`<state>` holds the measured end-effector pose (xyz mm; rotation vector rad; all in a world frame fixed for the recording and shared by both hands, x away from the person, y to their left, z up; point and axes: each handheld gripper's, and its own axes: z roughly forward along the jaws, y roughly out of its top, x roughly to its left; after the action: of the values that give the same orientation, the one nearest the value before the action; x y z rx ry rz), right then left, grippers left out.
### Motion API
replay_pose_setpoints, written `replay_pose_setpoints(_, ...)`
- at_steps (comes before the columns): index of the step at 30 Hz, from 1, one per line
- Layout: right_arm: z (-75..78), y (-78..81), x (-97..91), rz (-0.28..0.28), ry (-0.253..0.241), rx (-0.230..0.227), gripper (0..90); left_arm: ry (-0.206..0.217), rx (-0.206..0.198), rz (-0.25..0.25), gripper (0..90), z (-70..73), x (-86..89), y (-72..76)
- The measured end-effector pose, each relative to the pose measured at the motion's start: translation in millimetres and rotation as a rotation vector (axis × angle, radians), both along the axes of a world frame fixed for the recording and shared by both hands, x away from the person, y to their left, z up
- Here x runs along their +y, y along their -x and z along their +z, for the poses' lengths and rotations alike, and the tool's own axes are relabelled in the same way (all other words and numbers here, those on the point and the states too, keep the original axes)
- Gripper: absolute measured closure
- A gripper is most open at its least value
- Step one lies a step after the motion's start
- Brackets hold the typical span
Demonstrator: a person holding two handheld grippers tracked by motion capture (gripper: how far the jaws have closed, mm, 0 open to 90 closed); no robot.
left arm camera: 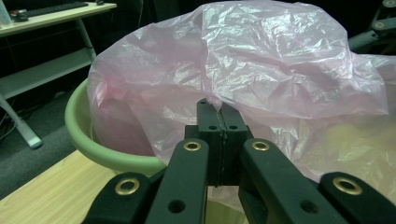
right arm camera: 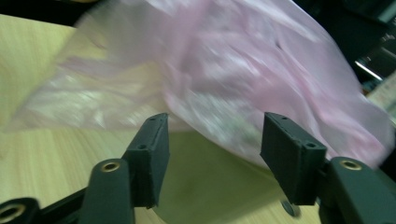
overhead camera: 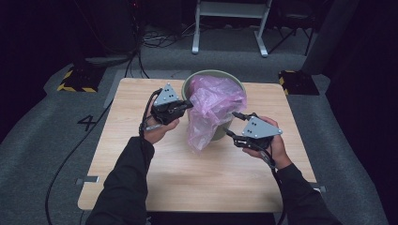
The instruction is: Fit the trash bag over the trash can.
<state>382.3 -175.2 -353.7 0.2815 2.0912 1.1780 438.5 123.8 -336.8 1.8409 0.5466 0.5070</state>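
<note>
2 grippers flank pink bag (overhead camera: 213, 105), green bin (overhead camera: 220, 133) at table's far edge

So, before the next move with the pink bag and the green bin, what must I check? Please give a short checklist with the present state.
1. Left gripper grips the pink bag: ok, the jaws are shut on a fold of the plastic.
2. Right gripper is ready to take the bag: ok, the jaws stand open with the plastic just behind them, not pinched.
3. Bag covers the rim of the green bin: not ok, it is bunched on top and hangs down the front.
4. Bin stands upright on the table: ok.
5. Bag is free of tears: cannot tell.
</note>
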Motion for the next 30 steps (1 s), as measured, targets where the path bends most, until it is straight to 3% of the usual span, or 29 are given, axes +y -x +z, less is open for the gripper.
replay_pose_setpoints(4,-1.4,1.2,14.3,0.02,0.014,-0.037,39.3,-0.001,0.001,-0.007,89.7,0.4,-2.8,1.1)
replay_pose_setpoints(8,-0.9,-1.0,24.2,-0.022,0.019,-0.06,42.7,-0.014,-0.001,-0.02,89.7,0.0,-7.1,2.7)
replay_pose_setpoints(12,0.6,-2.9,27.3,-0.025,0.001,-0.076,69.3,-0.015,-0.001,-0.023,89.7,-0.6,-9.0,3.3)
replay_pose_setpoints(13,0.7,-3.4,26.8,-0.021,-0.003,-0.069,77.8,-0.017,-0.003,-0.02,89.7,-0.6,-8.6,3.1)
replay_pose_setpoints(16,0.7,-6.7,21.0,-0.003,-0.028,-0.02,89.1,-0.015,-0.005,0.0,89.7,-0.7,-4.8,1.3)
replay_pose_setpoints(22,1.5,-10.8,0.4,-0.06,-0.031,0.01,90.0,-0.004,-0.004,0.07,89.7,-1.1,6.8,-6.3)
replay_pose_setpoints(30,7.2,-22.7,-37.1,-0.13,-0.012,0.039,90.0,0.009,0.028,0.144,89.7,-3.7,18.9,-22.4)
